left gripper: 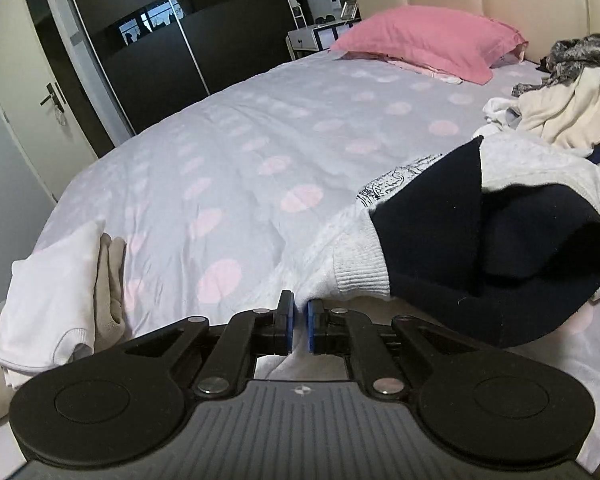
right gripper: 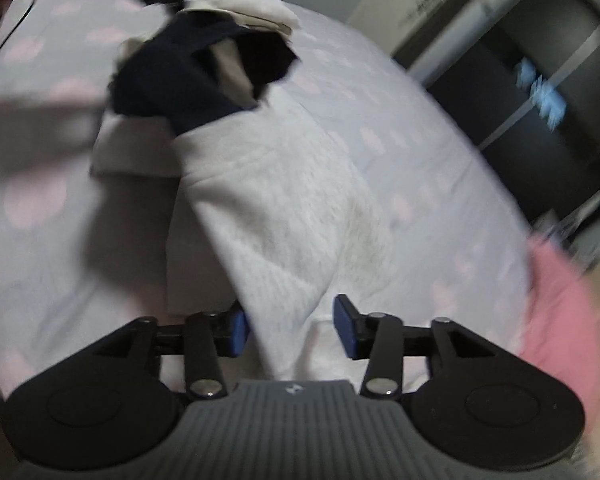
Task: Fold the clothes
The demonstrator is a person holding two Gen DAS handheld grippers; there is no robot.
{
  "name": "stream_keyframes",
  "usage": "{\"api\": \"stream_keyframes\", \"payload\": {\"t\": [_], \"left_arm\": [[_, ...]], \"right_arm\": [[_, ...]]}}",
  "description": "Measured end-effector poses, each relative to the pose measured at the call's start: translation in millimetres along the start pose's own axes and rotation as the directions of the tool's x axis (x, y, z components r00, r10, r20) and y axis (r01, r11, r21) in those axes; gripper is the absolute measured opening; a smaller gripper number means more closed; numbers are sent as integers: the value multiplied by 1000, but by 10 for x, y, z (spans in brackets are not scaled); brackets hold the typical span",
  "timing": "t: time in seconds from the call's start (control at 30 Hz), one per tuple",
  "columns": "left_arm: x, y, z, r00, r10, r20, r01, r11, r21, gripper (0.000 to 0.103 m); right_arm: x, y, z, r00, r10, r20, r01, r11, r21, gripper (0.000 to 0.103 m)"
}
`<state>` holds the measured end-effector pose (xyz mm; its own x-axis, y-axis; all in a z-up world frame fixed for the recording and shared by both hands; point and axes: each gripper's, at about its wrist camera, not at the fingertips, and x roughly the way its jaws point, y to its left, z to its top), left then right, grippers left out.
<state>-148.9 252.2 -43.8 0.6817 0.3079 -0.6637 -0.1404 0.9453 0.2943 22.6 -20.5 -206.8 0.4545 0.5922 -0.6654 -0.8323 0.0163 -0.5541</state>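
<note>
Sweatshirt [left gripper: 356, 248], pale grey with navy parts, lies rumpled.

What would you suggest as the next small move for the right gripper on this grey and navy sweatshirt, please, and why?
Probably close the right gripper on the grey and navy knit sweatshirt: its pads stand apart with a grey fold between them, while the left gripper already pinches the ribbed hem, so the garment hangs from one corner over the dotted bedspread.
</note>
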Motion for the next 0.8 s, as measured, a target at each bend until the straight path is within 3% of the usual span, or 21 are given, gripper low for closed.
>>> {"api": "stream_keyframes", "payload": {"t": [0.1, 0.17, 0.3, 0.33, 0.37, 0.4, 0.47, 0.57, 0.67, 0.8], "left_arm": [[33, -39, -2, 1000, 3, -2, -3, 1000, 2, 5], [87, -58, 12, 1000, 2, -4, -2, 1000, -2, 5], [135, -97, 29, 1000, 2, -9, -2, 1000, -1, 5], [130, -94, 32, 1000, 1, -8, -2, 1000, -3, 5], [122, -88, 35, 1000, 0, -7, 0, 1000, -4, 5], [113, -82, 38, 1000, -1, -6, 1, 1000, -5, 5], [94, -72, 49, 1000, -7, -5, 7, 1000, -7, 5], [120, -62, 88, 999, -33, -29, 34, 999, 25, 5], [224, 75, 202, 992, -98, -74, 98, 995, -1, 5], [444, 350, 393, 977, -193, -96, 178, 973, -145, 5]], "right_arm": [[-154, 254, -17, 990, -103, 93, 117, 981, -156, 61], [-188, 374, -2, 986, -95, 135, 124, 966, -228, 61], [-41, 592, -8, 991, -81, 108, 115, 926, -359, 56], [-17, 554, 30, 990, -92, 106, 123, 934, -336, 49], [7, 515, 68, 989, -102, 105, 131, 940, -314, 25], [27, 471, 105, 988, -111, 103, 137, 948, -288, 14], [-69, 178, 153, 989, -63, 137, 76, 993, -91, 14], [-80, -283, 183, 986, 30, 162, -60, 982, 181, 13], [36, -751, 160, 981, 105, 166, -165, 899, 405, 12], [365, -1298, 39, 977, 153, 146, -212, 731, 649, 11]]}}
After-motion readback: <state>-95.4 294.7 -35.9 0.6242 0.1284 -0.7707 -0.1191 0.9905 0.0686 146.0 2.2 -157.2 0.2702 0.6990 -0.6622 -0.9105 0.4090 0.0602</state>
